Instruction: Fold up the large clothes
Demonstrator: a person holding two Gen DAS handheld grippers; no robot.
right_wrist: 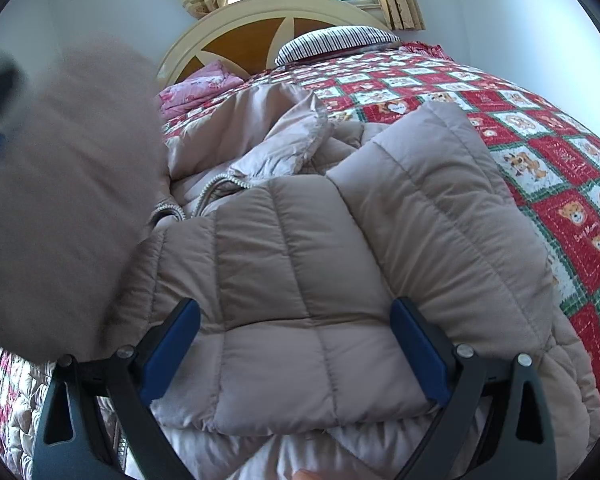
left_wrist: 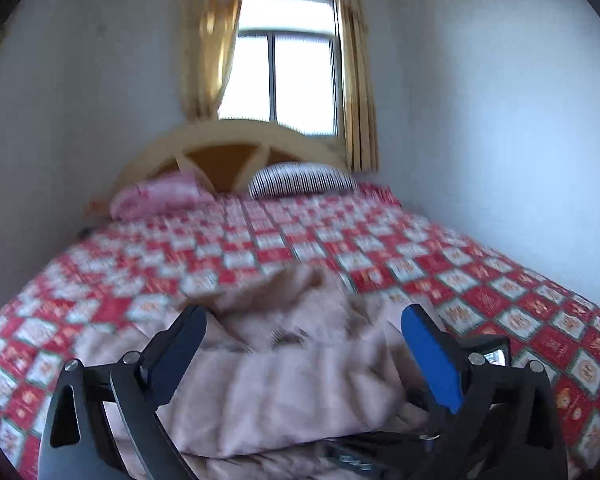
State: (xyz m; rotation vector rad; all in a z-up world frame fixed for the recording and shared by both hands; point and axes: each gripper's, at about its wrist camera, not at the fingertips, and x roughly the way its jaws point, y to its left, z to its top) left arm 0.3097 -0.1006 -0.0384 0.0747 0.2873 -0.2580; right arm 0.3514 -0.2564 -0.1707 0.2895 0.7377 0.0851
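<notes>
A beige quilted puffer jacket [right_wrist: 300, 248] lies crumpled on the bed, its zip and collar toward the headboard. My right gripper [right_wrist: 294, 312] stands open just over a folded quilted panel, which spreads under and past both blue pads. A blurred beige flap of the jacket [right_wrist: 68, 200] hangs close to the camera at the left, with a dark and blue shape at the frame's edge beside it. In the left wrist view the jacket [left_wrist: 300, 380] lies blurred below my left gripper [left_wrist: 304, 320], which is wide open with its pads clear of the cloth.
The bed carries a red, white and green patchwork quilt [left_wrist: 260, 248]. A striped pillow [left_wrist: 300, 178] and a pink folded blanket [left_wrist: 160, 196] lie by the arched wooden headboard [left_wrist: 220, 160]. Behind is a window [left_wrist: 288, 72] with yellow curtains. White walls flank the bed.
</notes>
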